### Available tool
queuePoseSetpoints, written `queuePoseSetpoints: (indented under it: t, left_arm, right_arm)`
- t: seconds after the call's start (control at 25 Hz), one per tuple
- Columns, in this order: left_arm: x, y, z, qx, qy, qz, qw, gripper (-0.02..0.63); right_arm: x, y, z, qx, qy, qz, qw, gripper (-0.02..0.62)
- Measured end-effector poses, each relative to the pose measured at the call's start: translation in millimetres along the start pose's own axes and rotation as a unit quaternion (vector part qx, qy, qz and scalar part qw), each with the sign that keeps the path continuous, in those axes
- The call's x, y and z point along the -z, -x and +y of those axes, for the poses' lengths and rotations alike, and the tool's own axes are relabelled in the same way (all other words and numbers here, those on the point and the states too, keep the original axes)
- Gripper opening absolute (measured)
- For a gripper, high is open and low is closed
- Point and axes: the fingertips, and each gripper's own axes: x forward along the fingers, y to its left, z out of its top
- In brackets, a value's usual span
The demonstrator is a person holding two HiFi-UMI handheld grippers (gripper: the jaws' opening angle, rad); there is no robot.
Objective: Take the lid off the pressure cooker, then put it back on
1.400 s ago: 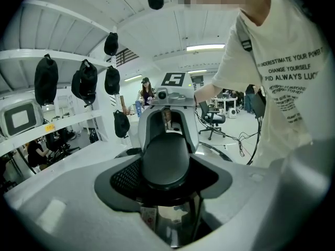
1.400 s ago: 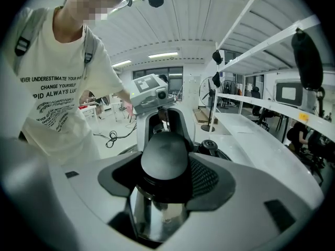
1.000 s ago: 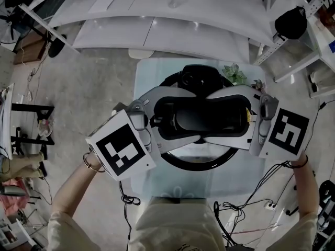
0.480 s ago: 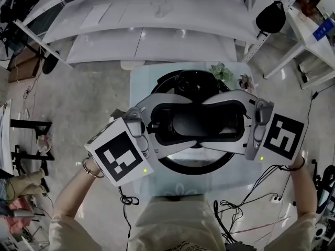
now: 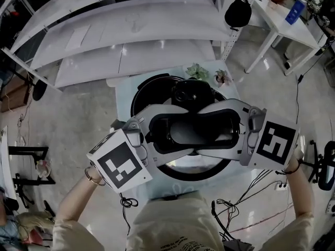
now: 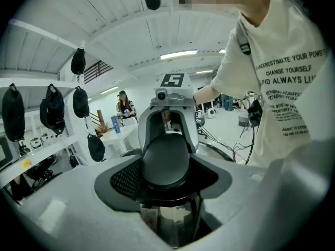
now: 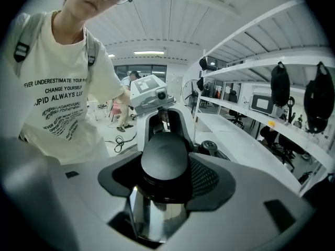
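The pressure cooker (image 5: 140,101) shows as a round black rim on a small pale table (image 5: 121,90). Across its top runs the lid's long black handle (image 5: 189,132). My left gripper (image 5: 178,135) comes in from the left and my right gripper (image 5: 212,129) from the right, their white jaws wrapped round the handle's two ends. In the left gripper view the handle (image 6: 166,158) fills the gripper (image 6: 166,178), with shiny metal below. The right gripper view shows the same handle (image 7: 164,158) inside the gripper (image 7: 163,179). I cannot tell whether the lid is clear of the pot.
Two small potted plants (image 5: 198,71) stand at the table's far edge. Long white shelves (image 5: 131,35) run across the back, with a black bag (image 5: 238,10) hanging at their right end. Cables (image 5: 235,213) lie on the floor at the lower right.
Both grippers and the handle between them have moved together, and the black rim now looks larger in the head view. Neither grip has changed.
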Motion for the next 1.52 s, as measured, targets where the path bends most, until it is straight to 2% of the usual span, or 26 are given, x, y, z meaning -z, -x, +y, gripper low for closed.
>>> queuePoseSetpoints:
  t: [0.24,0.6,0.88,1.12,1.52]
  left_arm:
    - [-18,-24,-14,0.026,-0.018,-0.009,0.9995,0.287]
    - [-38,-51,-40,0.053,-0.026,-0.006,0.9982,0.287]
    - [-49,-85,-60,0.056,-0.003,0.007,0.9984,0.288]
    - [-48,-124,-73,0.049,0.019,0.02,0.9984,0.287]
    - [-24,-181,-96,0.045,0.051,0.055,0.9961,0.287]
  right_arm:
    - [13,27,12,0.03,-0.011,0.006,0.999,0.275]
    - [27,57,37,0.048,-0.027,-0.002,0.998,0.275]
    - [52,86,53,0.031,-0.041,-0.005,0.999,0.275]
    - [89,106,63,0.007,-0.043,0.009,0.999,0.275]
    - [152,117,77,-0.027,-0.047,0.0,0.999,0.275]
